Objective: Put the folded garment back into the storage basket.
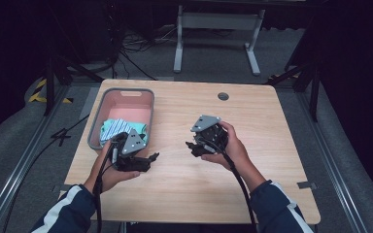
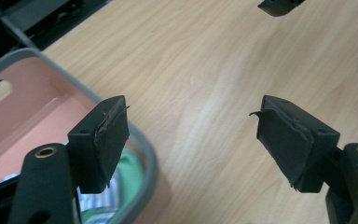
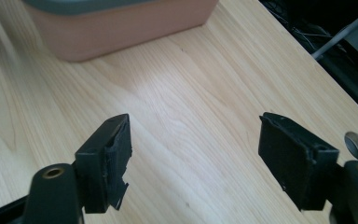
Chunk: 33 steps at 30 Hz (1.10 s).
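Surface: pale wooden table [image 1: 252,116] on grey carpet, dark room behind, I see a white metal frame [image 1: 217,29] beyond the far edge
Bin: pink tub with grey rim [image 1: 97,121] at my left side of the table, its near end holding folded cloths [image 1: 119,128], striped white-blue and green
Left gripper [image 1: 148,158]: I hold it just beside the bin's near right corner, over bare wood, jaws spread wide, nothing between them
Right gripper [image 1: 190,145]: near the table's middle, well apart from the bin, jaws wide and empty
Grommet [image 1: 223,96]: round, near the far edge
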Tool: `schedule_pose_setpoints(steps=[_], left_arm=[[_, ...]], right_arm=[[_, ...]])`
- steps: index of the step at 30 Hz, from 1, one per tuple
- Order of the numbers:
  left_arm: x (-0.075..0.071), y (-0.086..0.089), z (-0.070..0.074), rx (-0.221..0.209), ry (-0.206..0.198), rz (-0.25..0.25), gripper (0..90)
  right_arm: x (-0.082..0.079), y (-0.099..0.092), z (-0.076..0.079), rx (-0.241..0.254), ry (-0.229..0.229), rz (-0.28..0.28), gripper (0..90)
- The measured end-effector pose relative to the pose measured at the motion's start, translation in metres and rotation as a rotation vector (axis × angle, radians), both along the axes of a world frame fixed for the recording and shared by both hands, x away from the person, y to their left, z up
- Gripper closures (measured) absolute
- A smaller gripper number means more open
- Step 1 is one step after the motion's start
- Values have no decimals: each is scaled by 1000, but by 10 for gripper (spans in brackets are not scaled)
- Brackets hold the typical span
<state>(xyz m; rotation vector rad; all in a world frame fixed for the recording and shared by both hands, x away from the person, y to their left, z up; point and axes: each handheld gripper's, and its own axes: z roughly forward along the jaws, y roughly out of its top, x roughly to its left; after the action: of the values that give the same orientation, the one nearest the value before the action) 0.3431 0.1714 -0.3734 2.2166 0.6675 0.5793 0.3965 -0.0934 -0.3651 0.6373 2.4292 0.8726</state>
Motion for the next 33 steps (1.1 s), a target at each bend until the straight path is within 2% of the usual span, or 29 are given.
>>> schedule_pose_setpoints(steps=[3,4,5,7,12,15,19,23,27,29,33], left_arm=[[-3,-9,-7,22,14,-25,237],[-5,-12,-11,32,21,-48,230],[-5,-12,-11,32,21,-48,229],[-6,-16,-15,33,26,-79,223],[-7,-21,-28,53,50,-107,200],[-8,-24,-39,73,66,-126,199],[-12,-27,-52,95,80,-151,183],[-13,-30,-63,102,97,-173,183],[-15,-33,-73,126,115,-192,182],[-15,-33,-76,123,121,-195,181],[-14,-32,-88,122,162,-215,181]], right_arm=[[-3,-8,-2,-7,-2,-2,260],[-7,-17,-6,-13,-7,-7,257],[-7,-17,-6,-13,-7,-7,257],[-11,-24,-8,-21,-9,-12,252],[-18,-41,-17,-39,-14,-26,243],[-23,-53,-23,-39,0,-40,239],[-30,-68,-32,-41,-10,-50,237],[-37,-85,-44,-28,8,-70,237],[-43,-103,-56,-6,26,-84,231],[-45,-113,-62,4,31,-92,230],[-50,-135,-77,44,54,-126,226]])
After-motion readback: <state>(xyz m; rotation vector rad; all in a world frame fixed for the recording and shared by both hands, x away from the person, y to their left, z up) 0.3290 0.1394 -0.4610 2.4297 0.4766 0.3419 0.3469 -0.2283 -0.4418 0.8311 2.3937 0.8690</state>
